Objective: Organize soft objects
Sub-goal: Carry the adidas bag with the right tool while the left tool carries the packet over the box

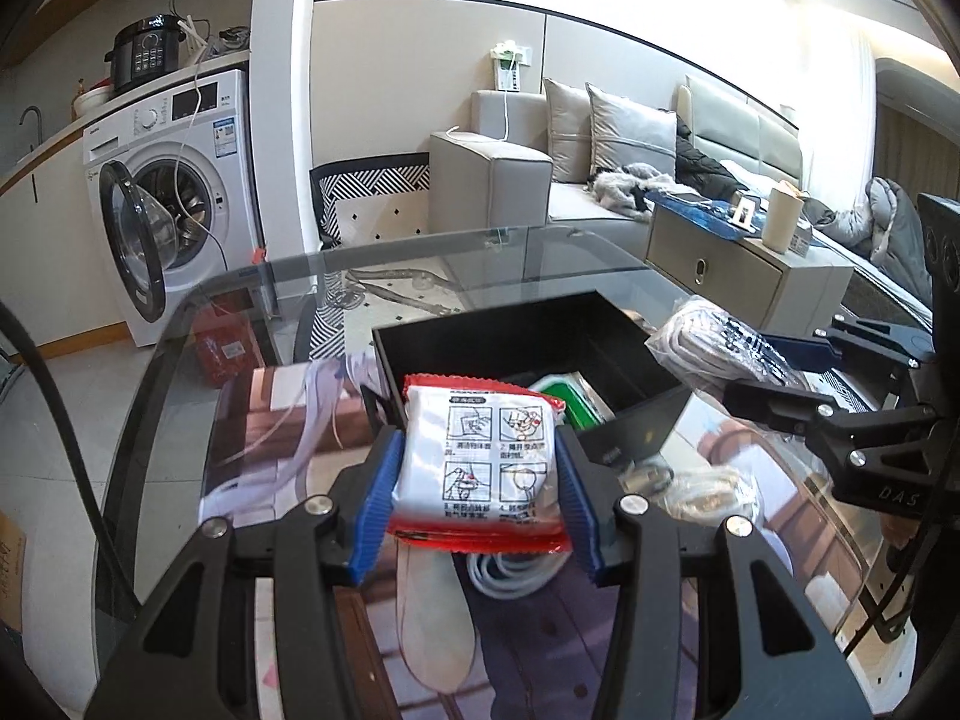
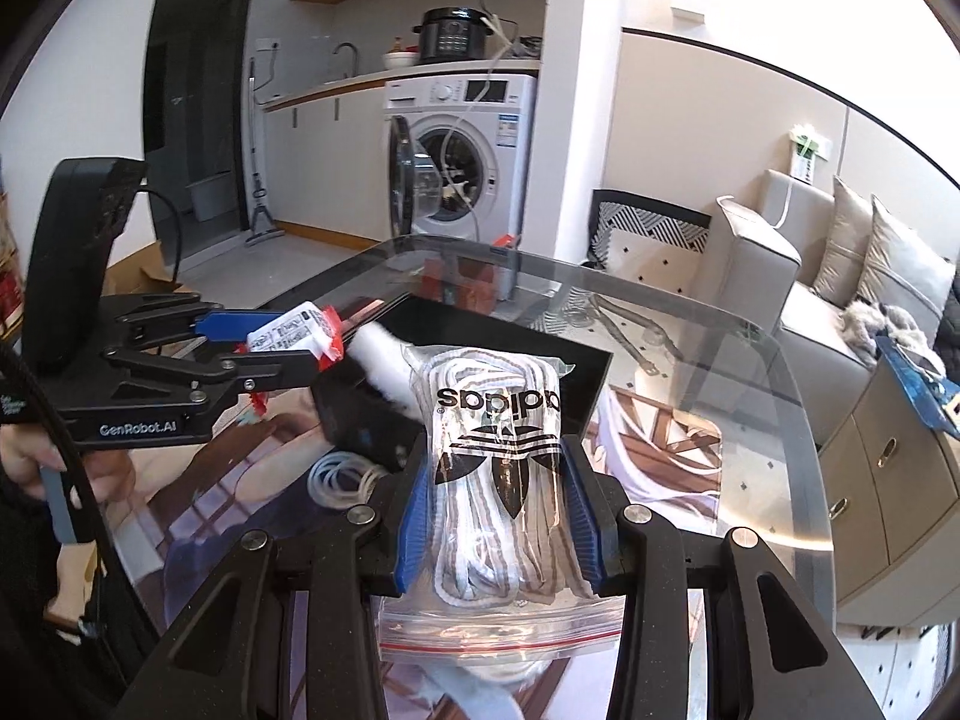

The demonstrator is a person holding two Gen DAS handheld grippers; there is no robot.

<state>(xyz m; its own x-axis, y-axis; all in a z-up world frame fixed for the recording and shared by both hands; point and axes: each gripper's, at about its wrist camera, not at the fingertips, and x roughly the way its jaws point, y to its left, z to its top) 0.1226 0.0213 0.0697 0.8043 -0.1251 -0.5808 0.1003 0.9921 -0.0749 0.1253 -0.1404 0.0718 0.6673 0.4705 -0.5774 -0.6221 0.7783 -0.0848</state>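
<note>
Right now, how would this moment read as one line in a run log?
left tool: shut on red-edged white packet | right tool: shut on zip bag of laces | black box: open on glass table

The box (image 1: 540,330) sits on the tabletop (image 1: 420,264); a cable coil (image 1: 510,576) lies before it, the washer (image 1: 174,180) behind.

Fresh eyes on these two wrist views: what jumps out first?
Both grippers are loaded: the left gripper clamps a white, red-edged instruction-printed packet, the right gripper a clear zip bag of striped laces. Just beyond them an open black rectangular box sits on the glass table.
</note>
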